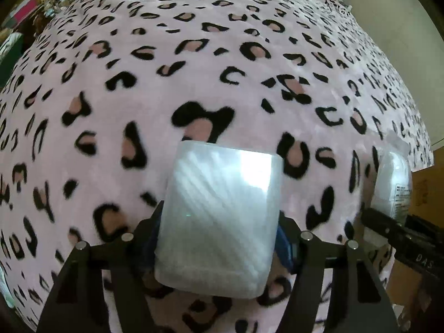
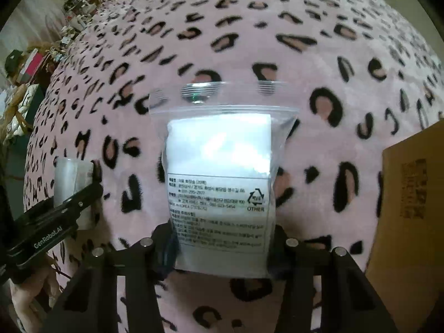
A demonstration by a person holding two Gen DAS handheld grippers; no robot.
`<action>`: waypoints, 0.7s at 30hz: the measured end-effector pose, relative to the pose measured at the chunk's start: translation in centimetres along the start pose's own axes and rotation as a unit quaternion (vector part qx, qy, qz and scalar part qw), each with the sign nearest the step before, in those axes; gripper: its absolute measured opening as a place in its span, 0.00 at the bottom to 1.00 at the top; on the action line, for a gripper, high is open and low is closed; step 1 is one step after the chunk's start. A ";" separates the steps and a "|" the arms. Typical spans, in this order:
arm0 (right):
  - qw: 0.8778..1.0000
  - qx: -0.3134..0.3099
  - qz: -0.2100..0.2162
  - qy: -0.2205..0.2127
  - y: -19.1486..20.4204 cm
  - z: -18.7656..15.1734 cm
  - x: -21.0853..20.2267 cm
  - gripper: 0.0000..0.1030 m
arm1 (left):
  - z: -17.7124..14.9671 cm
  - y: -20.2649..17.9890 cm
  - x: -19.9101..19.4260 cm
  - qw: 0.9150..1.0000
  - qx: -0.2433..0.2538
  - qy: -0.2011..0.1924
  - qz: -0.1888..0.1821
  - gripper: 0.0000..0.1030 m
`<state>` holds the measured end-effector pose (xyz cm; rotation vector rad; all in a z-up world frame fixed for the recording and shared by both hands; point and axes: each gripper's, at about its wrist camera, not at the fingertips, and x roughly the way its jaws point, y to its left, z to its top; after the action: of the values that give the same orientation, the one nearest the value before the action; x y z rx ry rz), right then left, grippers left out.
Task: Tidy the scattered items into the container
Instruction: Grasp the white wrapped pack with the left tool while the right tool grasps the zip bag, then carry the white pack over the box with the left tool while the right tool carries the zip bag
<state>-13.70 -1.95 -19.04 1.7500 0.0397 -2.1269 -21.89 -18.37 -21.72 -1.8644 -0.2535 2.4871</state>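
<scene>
Left claw (image 1: 219, 238) and right claw (image 2: 222, 247) each clamp a packet (image 1: 219, 219).

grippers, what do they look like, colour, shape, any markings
Both are matte black, angular linkage frames with round silver pins at the joints. The left gripper shows blue pads inside its fingers, and its side reads "GenRobot.AI" in white in the right wrist view. The right gripper carries pale lettering, "DAS" legible, in the left wrist view. No cables or sleeves visible.

Right gripper (image 2: 222, 238) jaws clamp labelled zip bag (image 2: 222, 172).
</scene>
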 end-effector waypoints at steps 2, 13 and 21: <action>1.000 -0.011 -0.001 -0.009 0.6 -0.5 -1.0 0.49 | -0.6 0.3 -0.7 1.000 -0.008 -0.001 -0.003 0.65; 0.997 -0.061 -0.009 -0.042 2.5 -1.7 -5.1 0.49 | -5.8 2.7 -6.8 0.999 -0.038 -0.005 0.004 0.64; 0.992 -0.107 -0.011 -0.061 4.1 -4.8 -8.9 0.49 | -10.4 1.5 -11.1 0.999 -0.036 -0.011 0.015 0.62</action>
<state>-6.63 -2.03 -10.77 1.5030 0.2458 -2.1521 -8.71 -19.96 -14.16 -1.8821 -0.3213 2.5532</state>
